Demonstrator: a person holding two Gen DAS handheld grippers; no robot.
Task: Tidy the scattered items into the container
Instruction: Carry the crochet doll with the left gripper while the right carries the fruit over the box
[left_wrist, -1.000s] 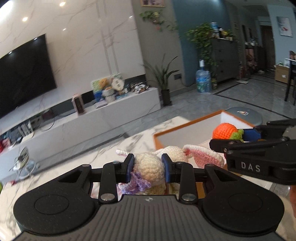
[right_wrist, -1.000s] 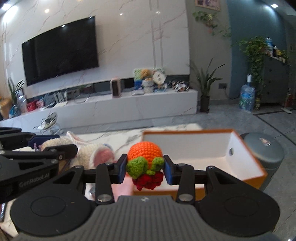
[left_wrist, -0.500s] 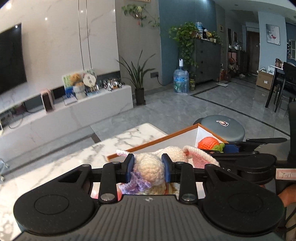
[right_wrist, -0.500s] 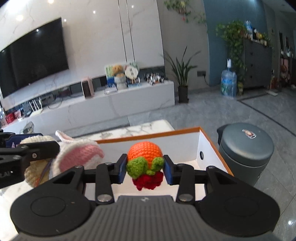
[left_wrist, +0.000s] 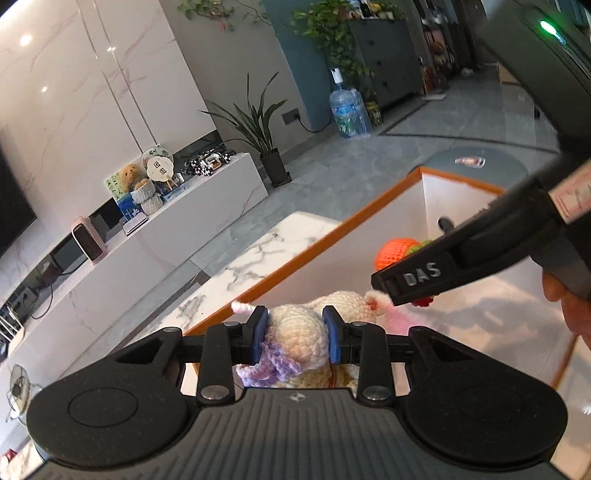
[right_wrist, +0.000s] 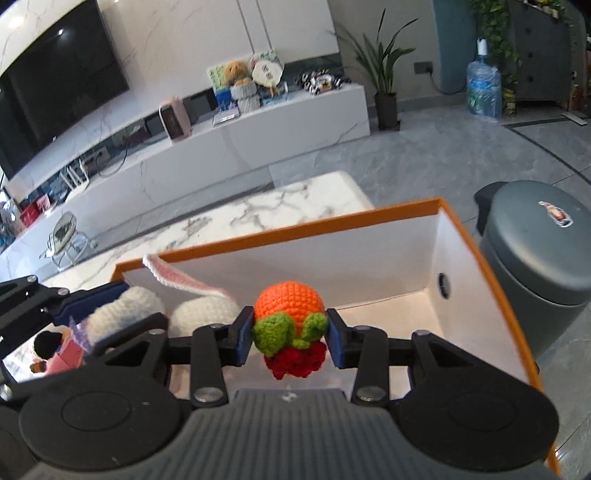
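Observation:
My left gripper (left_wrist: 295, 334) is shut on a cream crochet bunny (left_wrist: 299, 328) with pink ears and a purple bow, held over the near edge of the orange-rimmed white box (left_wrist: 317, 240). My right gripper (right_wrist: 290, 334) is shut on an orange crochet fruit (right_wrist: 288, 302) with green leaves and a red base, held above the inside of the box (right_wrist: 277, 234). The bunny also shows at the left of the right wrist view (right_wrist: 199, 306). The fruit shows behind the right gripper's finger in the left wrist view (left_wrist: 393, 251).
The box sits on a white marble table (right_wrist: 258, 210). A grey round bin (right_wrist: 535, 251) stands right of the box. A white TV console (right_wrist: 221, 147) with toys and a potted plant (right_wrist: 384, 74) lie beyond.
Both grippers have moved forward and tilted down over the box, each still holding its toy. The box interior now fills more of both views.

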